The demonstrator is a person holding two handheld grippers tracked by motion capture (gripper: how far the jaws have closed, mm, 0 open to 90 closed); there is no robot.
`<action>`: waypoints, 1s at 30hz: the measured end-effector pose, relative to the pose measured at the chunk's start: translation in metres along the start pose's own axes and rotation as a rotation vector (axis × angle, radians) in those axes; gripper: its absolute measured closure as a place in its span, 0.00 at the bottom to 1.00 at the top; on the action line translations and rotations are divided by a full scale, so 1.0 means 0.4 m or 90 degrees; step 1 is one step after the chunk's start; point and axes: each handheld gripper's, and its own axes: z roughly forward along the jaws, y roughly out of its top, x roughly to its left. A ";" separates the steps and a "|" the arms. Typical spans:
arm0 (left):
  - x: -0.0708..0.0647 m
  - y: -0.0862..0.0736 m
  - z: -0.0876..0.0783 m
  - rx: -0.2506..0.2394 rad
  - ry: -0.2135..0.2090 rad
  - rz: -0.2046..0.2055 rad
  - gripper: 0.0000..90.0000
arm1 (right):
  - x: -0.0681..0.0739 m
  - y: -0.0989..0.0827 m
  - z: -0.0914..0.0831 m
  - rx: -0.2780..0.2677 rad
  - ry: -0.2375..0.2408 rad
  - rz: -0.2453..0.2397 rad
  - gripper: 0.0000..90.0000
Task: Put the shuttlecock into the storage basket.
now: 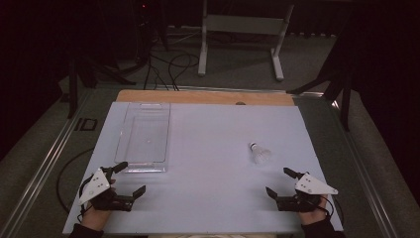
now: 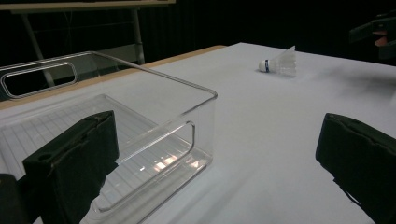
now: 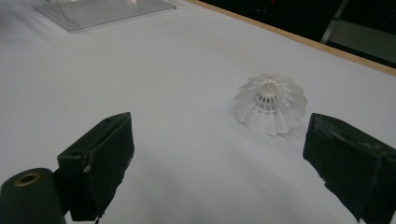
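Observation:
A white plastic shuttlecock [image 1: 259, 153] lies on its side on the white table, right of centre; the left gripper view has the shuttlecock [image 2: 279, 63] far off, and the right gripper view looks into its skirt [image 3: 271, 104]. A clear plastic bin [image 1: 144, 136] stands at the left of the table, its near corner [image 2: 205, 95] just ahead of my left jaws. My left gripper [image 1: 132, 178] rests near the front left edge, open and empty. My right gripper [image 1: 280, 181] sits at the front right, open, a short way in front of the shuttlecock.
The white tabletop [image 1: 208, 148] has a wooden strip [image 1: 203, 96] along its far edge. Beyond it stand a white frame [image 1: 242, 34] and cables on the grey floor. Black stands flank the table on both sides.

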 end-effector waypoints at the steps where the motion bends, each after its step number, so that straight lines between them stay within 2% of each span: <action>1: 0.000 0.000 0.000 0.003 -0.002 -0.002 0.00 | 0.000 0.001 0.000 0.004 0.002 0.001 0.10; 10: 0.000 0.001 0.003 0.006 -0.005 -0.006 0.00 | 0.000 0.009 -0.004 -0.002 0.004 0.000 0.09; 19: 0.000 0.002 0.001 0.002 -0.008 -0.008 0.00 | 0.010 0.025 -0.013 -0.003 0.008 -0.020 0.09; 23: -0.003 0.002 0.001 0.004 -0.013 -0.006 0.00 | 0.009 0.034 -0.017 0.012 0.009 -0.005 0.08; 25: -0.003 0.002 0.000 0.003 -0.014 -0.003 0.00 | 0.009 0.040 -0.018 0.023 0.004 -0.008 0.08; 26: -0.003 0.001 0.000 0.004 -0.015 -0.003 0.00 | 0.011 0.045 -0.018 0.032 -0.008 -0.015 0.08; 30: -0.003 0.002 0.000 0.003 -0.015 -0.004 0.00 | 0.015 0.065 -0.021 0.058 -0.005 -0.026 0.08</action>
